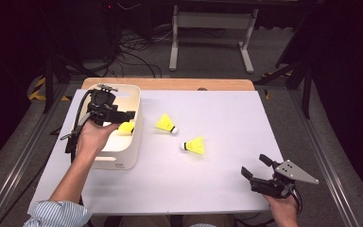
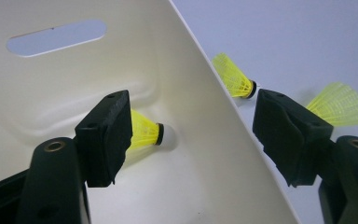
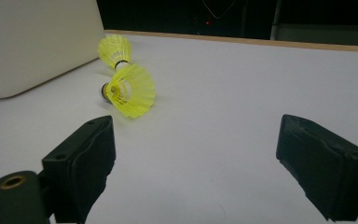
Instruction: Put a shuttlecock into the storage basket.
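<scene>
A white worktop [image 1: 227, 156] with a wooden far edge stands on grey floor [image 1: 208, 56]. Beyond it, a white metal frame [image 1: 212, 21] and tangled black cables [image 1: 132, 52] sit before dark surroundings.

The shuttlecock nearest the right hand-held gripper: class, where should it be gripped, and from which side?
Grip the shuttlecock across its yellow skirt, coming from above. It lies on its side on the table, cork toward the bin, so the skirt offers the widest hold.
</scene>
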{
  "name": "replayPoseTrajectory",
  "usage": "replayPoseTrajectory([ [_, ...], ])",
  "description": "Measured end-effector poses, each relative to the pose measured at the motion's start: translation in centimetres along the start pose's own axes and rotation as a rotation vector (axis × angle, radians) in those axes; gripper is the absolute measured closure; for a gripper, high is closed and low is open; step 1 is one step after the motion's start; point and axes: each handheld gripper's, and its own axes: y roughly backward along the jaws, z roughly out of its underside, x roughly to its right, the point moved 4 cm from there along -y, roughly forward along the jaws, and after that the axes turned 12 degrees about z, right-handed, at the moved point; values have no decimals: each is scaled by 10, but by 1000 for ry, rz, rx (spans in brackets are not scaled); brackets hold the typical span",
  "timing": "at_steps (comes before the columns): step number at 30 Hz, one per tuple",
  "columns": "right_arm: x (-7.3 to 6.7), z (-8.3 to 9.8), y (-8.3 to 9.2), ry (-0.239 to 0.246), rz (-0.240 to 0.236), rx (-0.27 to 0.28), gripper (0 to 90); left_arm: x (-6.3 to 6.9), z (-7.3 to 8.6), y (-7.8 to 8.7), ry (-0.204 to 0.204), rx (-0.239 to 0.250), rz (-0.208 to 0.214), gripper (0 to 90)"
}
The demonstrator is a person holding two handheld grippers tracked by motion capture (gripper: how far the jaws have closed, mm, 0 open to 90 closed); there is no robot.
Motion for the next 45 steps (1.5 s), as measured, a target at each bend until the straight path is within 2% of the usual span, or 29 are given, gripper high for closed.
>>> replayPoseTrajectory([
  [3, 0, 0, 0, -1, -1, 2, 123, 1, 0, 1, 5, 5, 17, 293],
  [13, 1, 0, -1, -5, 7, -1, 122, 5, 4, 7, -20, 16, 11, 283],
  [27, -1, -1, -3, 2, 2, -3, 122, 8, 11, 12, -26, 29, 20, 275],
  [40, -1, -1, -4, -3, -1, -4, 122, 21, 13, 11, -39, 43, 46, 283],
  [45, -1, -1, -3, -3, -5, 0, 122, 28, 13, 6, -47, 40, 69, 287],
])
